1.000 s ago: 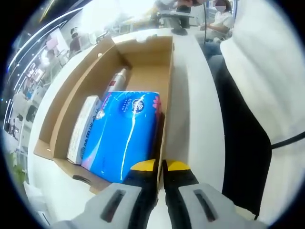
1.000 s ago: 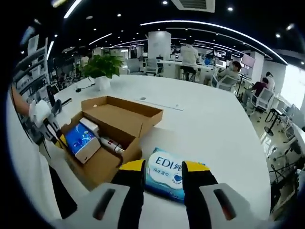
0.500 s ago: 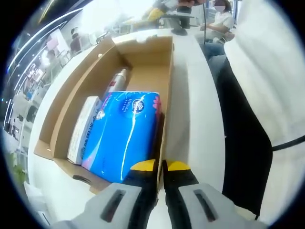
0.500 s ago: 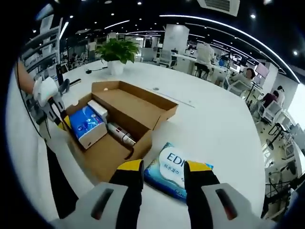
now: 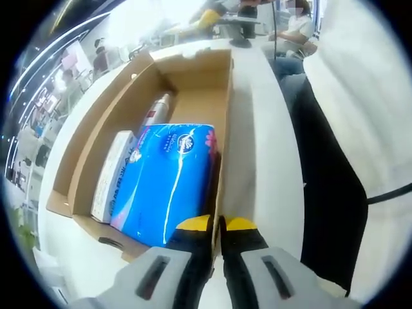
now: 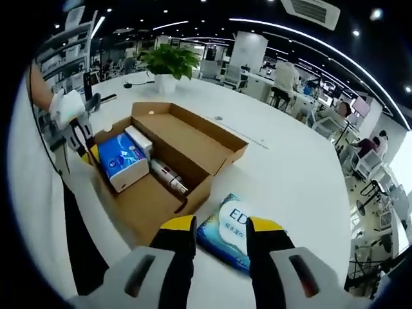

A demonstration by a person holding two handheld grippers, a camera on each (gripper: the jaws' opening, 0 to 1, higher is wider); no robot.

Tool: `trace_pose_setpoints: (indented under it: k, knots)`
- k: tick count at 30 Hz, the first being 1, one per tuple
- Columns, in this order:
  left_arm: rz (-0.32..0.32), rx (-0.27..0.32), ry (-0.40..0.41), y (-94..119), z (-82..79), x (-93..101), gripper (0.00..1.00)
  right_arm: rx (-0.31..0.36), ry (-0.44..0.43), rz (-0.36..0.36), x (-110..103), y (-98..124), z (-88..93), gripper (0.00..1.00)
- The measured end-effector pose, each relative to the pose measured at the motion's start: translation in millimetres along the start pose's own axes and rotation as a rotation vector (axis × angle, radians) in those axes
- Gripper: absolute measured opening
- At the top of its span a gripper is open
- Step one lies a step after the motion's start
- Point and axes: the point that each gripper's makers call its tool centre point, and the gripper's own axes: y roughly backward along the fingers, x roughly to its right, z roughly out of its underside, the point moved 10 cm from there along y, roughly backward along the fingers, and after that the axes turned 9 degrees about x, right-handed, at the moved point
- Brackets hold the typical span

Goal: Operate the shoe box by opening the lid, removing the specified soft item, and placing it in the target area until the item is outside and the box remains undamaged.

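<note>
The open cardboard shoe box (image 5: pixel 225 122) holds a blue tissue pack (image 5: pixel 167 180), a slim white carton (image 5: pixel 112 170) and a spray can (image 5: pixel 156 106). My left gripper (image 5: pixel 217 224) is shut on the top edge of the box's side wall. In the right gripper view the box (image 6: pixel 151 215) sits on the white table with its lid (image 6: pixel 193 138) folded back. A blue-and-white wet-wipes pack (image 6: pixel 225 222) lies on the table beside it. My right gripper (image 6: pixel 222 226) hovers open just over that pack. The left gripper (image 6: pixel 87 153), held by a gloved hand (image 6: pixel 66 106), pinches the box's far end.
A potted plant (image 6: pixel 168 64) and cables stand at the table's far side. The person's dark and white clothing (image 5: pixel 328 180) hangs close along the table edge (image 5: pixel 283 129). Desks, chairs and seated people fill the background. Bare table (image 6: pixel 296 174) stretches to the right of the box.
The right gripper view has swung and drawn nearer the box, with the wipes pack still framed between its jaws. The left gripper keeps its hold unchanged.
</note>
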Motion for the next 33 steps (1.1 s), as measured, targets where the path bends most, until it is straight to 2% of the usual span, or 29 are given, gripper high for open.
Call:
trace_pose_setpoints:
  k: [4, 15, 21, 26, 29, 31, 33]
  knots:
    - [0.001, 0.0, 0.0, 0.0, 0.2, -0.1, 0.05, 0.034, -0.038, -0.007, 1.3, -1.5, -6.6, 0.3]
    - [0.002, 0.001, -0.001, -0.3, 0.2, 0.0, 0.05, 0.054, -0.054, -0.021, -2.1, -4.4, -16.5, 0.3]
    - [0.005, 0.001, -0.001, -0.4, 0.0, -0.1, 0.05, 0.057, -0.021, -0.09, -15.4, -14.9, -27.4, 0.28]
    - [0.005, 0.001, 0.001, -0.4, -0.1, 0.0, 0.05, 0.056, 0.064, -0.101, -21.6, -21.6, -31.5, 0.27]
    - [0.004, 0.001, 0.001, -0.3, -0.1, 0.2, 0.05, 0.051, 0.064, -0.123, -23.9, -23.8, -33.4, 0.27]
    - [0.004, 0.001, 0.001, -0.3, -0.2, 0.1, 0.05, 0.036, 0.092, -0.135, -25.9, -27.0, -33.1, 0.26]
    - [0.003, 0.001, 0.002, -0.5, -0.1, 0.1, 0.05, 0.017, 0.156, -0.142, -26.2, -29.2, -31.9, 0.19]
